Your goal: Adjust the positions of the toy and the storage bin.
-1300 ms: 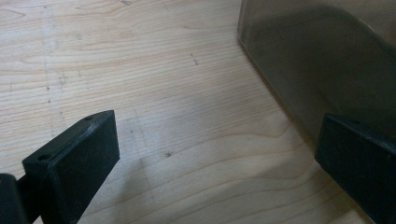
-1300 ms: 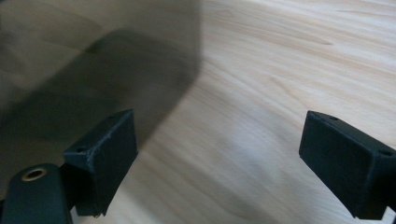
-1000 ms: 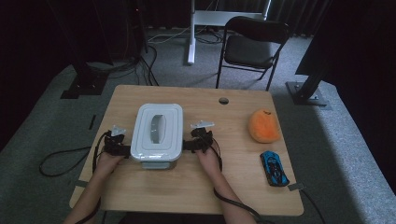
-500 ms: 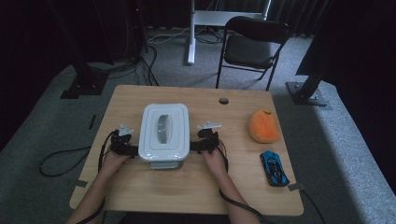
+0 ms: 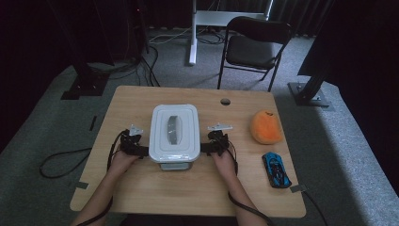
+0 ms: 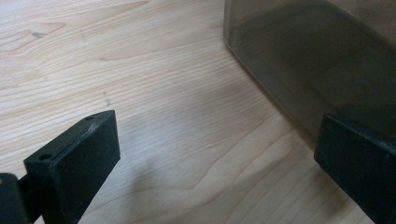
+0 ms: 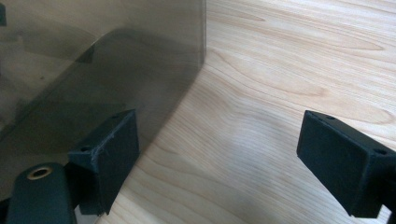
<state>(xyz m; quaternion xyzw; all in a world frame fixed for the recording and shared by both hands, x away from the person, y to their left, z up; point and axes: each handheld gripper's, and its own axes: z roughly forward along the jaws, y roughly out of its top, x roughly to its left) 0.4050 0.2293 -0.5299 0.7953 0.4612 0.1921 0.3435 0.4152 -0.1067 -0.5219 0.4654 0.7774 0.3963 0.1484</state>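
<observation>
A: Box (image 5: 173, 134) sits between both claws, near the table's (image 5: 141, 193) middle. Left claw (image 5: 136, 149) and right claw (image 5: 209, 147) are both spread wide, one jaw of each against a box side.

B: And to move it well?

A: Press evenly from both sides, keep it level, and steer clear of the orange toy (image 5: 266, 127) and blue car (image 5: 276, 170).

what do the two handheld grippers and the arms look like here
Both the left gripper and right gripper are black, each topped by a grey three-cornered plate and trailing a black cable. Up close, the jaws are blocky matte black pads with small screw holes. The forearms look bare, without sleeves.
</observation>
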